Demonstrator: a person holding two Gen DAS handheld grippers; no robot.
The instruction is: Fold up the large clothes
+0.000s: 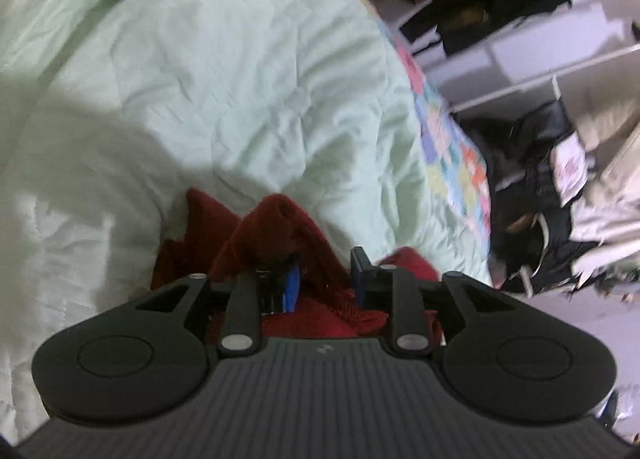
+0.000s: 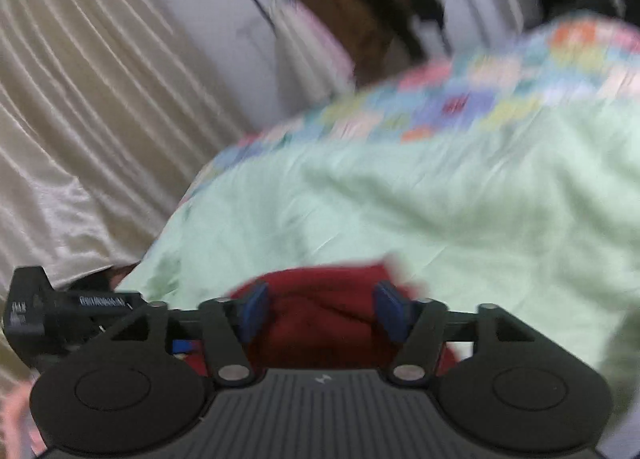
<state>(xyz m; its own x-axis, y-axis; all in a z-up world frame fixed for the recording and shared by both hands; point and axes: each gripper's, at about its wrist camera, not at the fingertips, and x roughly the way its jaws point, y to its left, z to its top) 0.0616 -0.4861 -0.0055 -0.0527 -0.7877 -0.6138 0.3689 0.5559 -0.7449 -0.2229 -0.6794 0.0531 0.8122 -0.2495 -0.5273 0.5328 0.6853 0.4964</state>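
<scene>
- Our left gripper has its fingers part open, the dark red garment bunched loosely between them.
- Our right gripper has its fingers wide apart over the garment on the pale green quilt, gripping nothing.

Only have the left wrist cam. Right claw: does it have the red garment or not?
Observer: No. The right claw is open, pads wide apart. The red garment lies between them, unpinched.
Operator: What's off to its left?
Observer: A cream pleated curtain, hanging past the edge of the green quilt.
Operator: Sharp picture?
Observer: No, the right view is motion-blurred, so the garment's folds are unreadable.
</scene>
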